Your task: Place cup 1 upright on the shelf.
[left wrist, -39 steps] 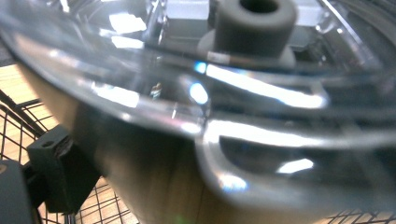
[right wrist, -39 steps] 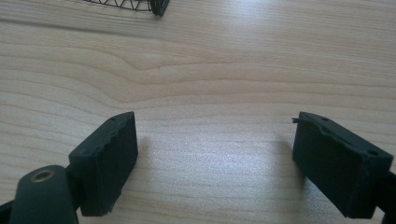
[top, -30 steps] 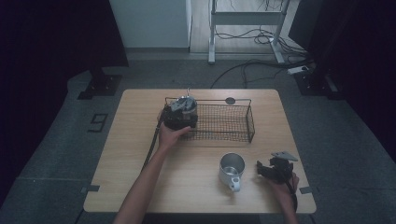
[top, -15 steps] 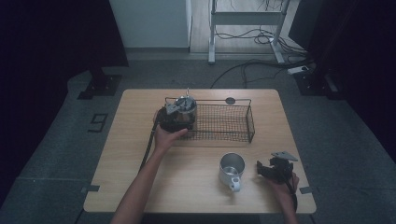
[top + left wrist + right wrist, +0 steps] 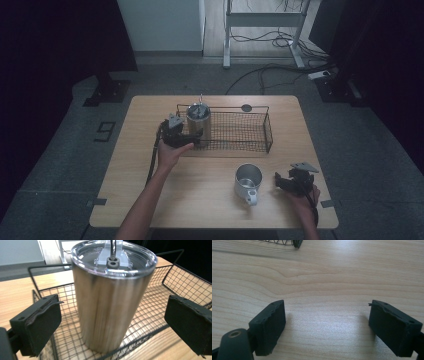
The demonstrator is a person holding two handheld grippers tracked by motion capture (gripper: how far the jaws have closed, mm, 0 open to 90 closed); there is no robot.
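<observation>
A steel tumbler (image 5: 198, 119) with a clear lid stands upright in the left end of a black wire basket (image 5: 268, 131). My left gripper (image 5: 192, 135) sits just outside the basket's left front corner and faces the tumbler (image 5: 110, 302). Its jaws have just been closing a little, but they remain wide apart. The tumbler rises between and beyond the pads (image 5: 37, 325), which do not touch it. At the table's front right my right gripper (image 5: 281, 181) rests open beside a metal mug (image 5: 248, 177). Bare wood lies between the right gripper's (image 5: 327, 325) pads (image 5: 270, 325).
The basket's (image 5: 172, 267) right part holds nothing. A small dark disc (image 5: 246, 107) lies on the wooden table (image 5: 150, 200) behind the basket. Cables and a metal stand are on the floor beyond the table.
My left gripper has drawn back leftward and toward the person, off the tumbler, which stays standing in the basket. The right gripper and the mug have not moved.
</observation>
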